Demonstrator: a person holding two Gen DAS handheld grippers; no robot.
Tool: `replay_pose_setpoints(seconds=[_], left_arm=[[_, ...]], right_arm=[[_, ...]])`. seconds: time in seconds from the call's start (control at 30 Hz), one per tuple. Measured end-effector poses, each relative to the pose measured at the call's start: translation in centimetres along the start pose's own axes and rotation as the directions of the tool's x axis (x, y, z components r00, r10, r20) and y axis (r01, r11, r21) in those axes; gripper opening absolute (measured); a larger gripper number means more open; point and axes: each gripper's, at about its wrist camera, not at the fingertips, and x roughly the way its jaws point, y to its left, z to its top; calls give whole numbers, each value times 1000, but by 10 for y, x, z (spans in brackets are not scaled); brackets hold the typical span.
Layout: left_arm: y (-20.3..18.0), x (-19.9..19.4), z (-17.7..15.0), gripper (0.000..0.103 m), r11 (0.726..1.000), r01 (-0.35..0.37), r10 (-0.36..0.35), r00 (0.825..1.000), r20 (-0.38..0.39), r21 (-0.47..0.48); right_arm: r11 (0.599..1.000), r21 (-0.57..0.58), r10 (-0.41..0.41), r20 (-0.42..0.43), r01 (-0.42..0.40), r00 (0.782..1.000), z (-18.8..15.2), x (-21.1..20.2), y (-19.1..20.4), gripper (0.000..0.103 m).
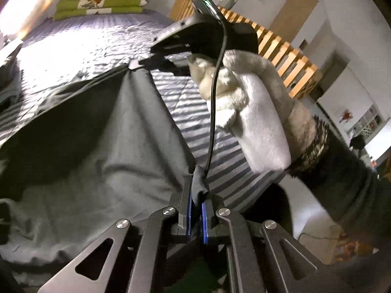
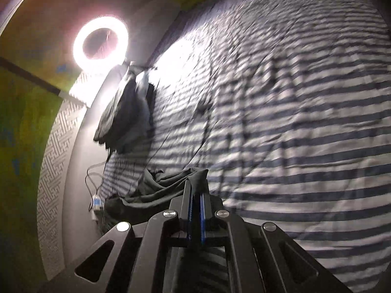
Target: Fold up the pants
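The grey pants (image 1: 102,131) hang stretched above the striped bed cover (image 1: 73,44), one edge running between my two grippers. My left gripper (image 1: 197,183) at the bottom of the left wrist view is shut on a bunched corner of the fabric. Farther off, my right gripper (image 1: 141,64) pinches the other corner, held by a hand in a light glove (image 1: 246,107). In the right wrist view, my right gripper (image 2: 196,185) is shut on dark pants fabric (image 2: 158,185) that trails off to the left over the bed cover (image 2: 293,97).
Folded green and red blankets (image 1: 97,2) lie at the far end of the bed. A wooden slatted frame (image 1: 281,48) stands to the right. A ring light (image 2: 100,41), a dark clothes pile (image 2: 124,112) and cables with a small white device (image 2: 96,204) sit by the bed's left edge.
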Motion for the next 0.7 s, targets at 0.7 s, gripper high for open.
replay_pose_setpoints(seconds=[0.7], left_arm=[[102, -124, -39, 5, 966, 75, -21, 976, 216, -245]], right_arm=[[944, -240, -230, 13, 226, 973, -3, 7, 149, 4]])
